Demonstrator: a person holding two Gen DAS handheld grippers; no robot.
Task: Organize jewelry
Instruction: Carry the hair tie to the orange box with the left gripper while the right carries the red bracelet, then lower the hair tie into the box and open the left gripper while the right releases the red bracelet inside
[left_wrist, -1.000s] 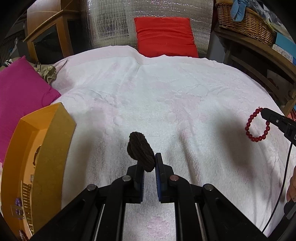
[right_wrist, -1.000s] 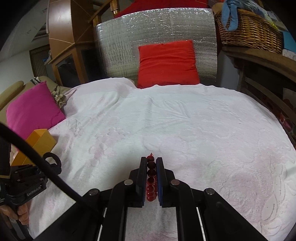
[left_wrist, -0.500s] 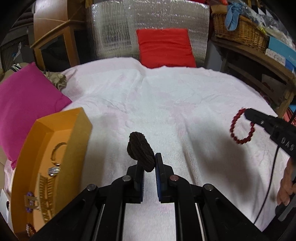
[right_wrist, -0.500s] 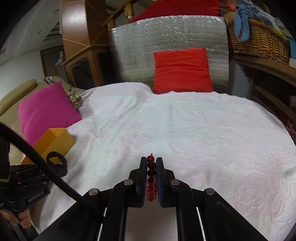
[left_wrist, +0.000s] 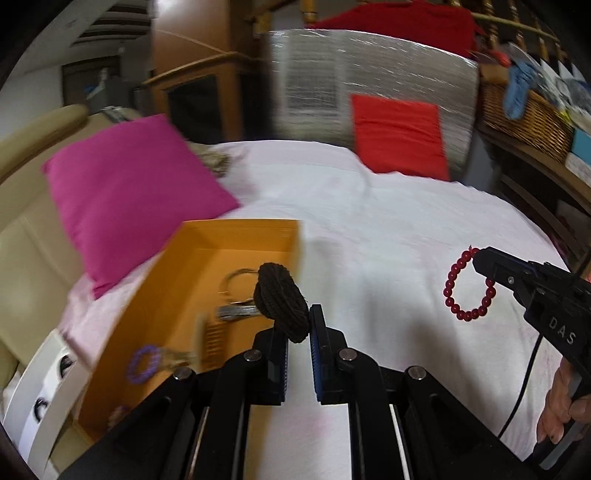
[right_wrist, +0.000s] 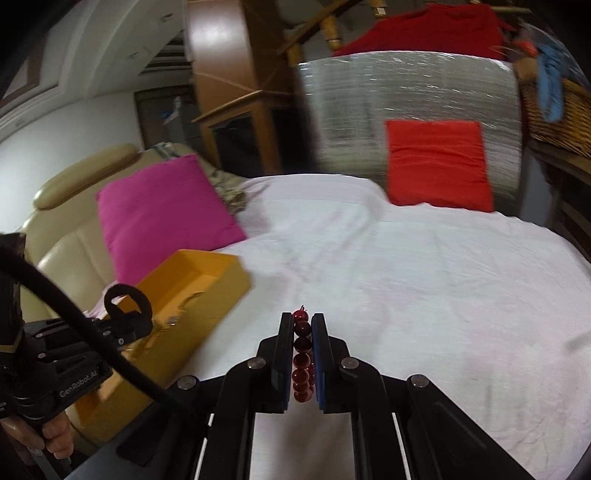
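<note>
Both grippers swung left since earlier frame; orange box (left_wrist: 236, 243) now ahead-left of left gripper (left_wrist: 298, 325), interior visible. Left gripper clamped on dark braided ring (left_wrist: 282, 301), held above box edge. Right gripper (right_wrist: 303, 332) clamped on red bead bracelet (right_wrist: 301, 354), loop hanging over white bedspread (right_wrist: 424, 277). Box contents blurred, possibly purple bead ring (left_wrist: 142, 363).

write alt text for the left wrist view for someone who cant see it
The left gripper pinches a dark brown hair tie over an open orange box of jewelry on a white bedspread. At right, the right gripper dangles a red bead bracelet.
</note>
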